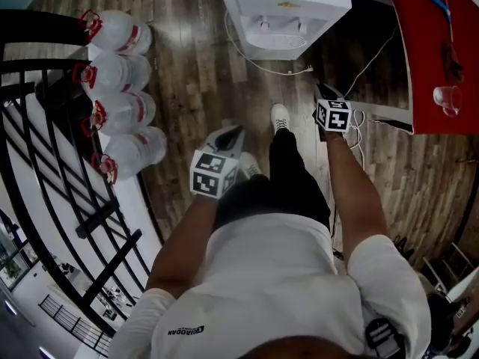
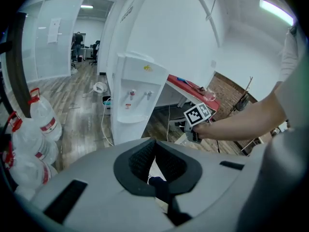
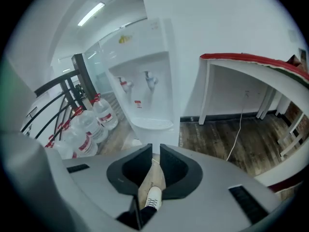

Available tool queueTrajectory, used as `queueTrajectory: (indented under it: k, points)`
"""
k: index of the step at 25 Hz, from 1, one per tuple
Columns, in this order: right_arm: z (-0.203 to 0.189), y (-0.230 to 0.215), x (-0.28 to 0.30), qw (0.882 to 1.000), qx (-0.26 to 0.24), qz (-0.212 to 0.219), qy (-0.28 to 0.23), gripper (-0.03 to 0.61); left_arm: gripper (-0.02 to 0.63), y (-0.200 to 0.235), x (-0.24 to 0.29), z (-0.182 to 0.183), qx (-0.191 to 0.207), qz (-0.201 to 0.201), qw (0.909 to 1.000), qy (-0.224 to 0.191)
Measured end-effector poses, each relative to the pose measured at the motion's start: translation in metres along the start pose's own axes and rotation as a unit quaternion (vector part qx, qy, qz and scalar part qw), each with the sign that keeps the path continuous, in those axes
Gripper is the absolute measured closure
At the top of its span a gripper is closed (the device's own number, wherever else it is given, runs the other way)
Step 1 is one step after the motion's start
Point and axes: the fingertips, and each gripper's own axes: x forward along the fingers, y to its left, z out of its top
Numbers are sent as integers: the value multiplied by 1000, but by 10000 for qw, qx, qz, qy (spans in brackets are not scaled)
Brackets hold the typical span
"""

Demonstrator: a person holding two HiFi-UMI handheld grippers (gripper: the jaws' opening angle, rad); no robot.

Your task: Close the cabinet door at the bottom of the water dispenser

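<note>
I stand on the wooden floor [image 1: 187, 73] facing the water dispenser [image 1: 284, 6], which is set at the floor's far edge against the white wall, between a row of water bottles [image 1: 123, 73] and a red table [image 1: 419, 66]. My left gripper [image 1: 233, 132] has its jaws meeting at the tips, on nothing. My right gripper [image 1: 323, 90], nearer the dispenser, shows a narrow, empty gap. The cabinet door [image 2: 126, 129] looks flush with the dispenser's front, though the angle is poor.
</note>
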Motion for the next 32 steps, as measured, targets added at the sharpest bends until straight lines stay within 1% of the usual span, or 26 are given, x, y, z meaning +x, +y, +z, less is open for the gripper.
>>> queueTrajectory:
  k: [2,4,6,9,13,14,16,19,22,27,30,32]
  points:
    - [2,12,-32,9999,58,115,-104,515,617,-9,-25,3,-60,-27,9999,-146]
    - [3,25,-67,9994,174,248,-190,516,617,-21,-52,9,-170,-81,9992,-363]
    - [7,38,-102,9982,334,393,-294,515,617,-35,-76,17,-197,-159,9979,-600]
    - [23,63,-150,9958,426,621,-516,515,617,-51,-103,31,-36,-311,9959,-853]
    - [40,108,-222,9901,524,1016,-819,516,617,-74,-137,34,227,-541,9942,-903]
    - [44,119,-240,9883,504,1133,-893,522,617,-78,-145,34,260,-582,9937,-921]
    - [53,142,-273,9845,314,1385,-1029,537,617,-86,-157,35,295,-648,9925,-989]
    - [62,171,-317,9766,70,1808,-1161,541,617,-97,-168,35,243,-708,9909,-1115]
    - [74,192,-345,9674,161,2161,-1314,546,617,-101,-177,38,95,-672,9897,-1261]
    - [79,222,-372,9557,137,2546,-1469,546,617,-110,-193,35,5,-558,9883,-1419]
    - [79,229,-398,9491,74,2680,-1651,548,617,-123,-205,39,-148,-544,9859,-1577]
    - [79,225,-419,9468,28,2656,-1815,554,617,-135,-210,45,-145,-543,9839,-1696]
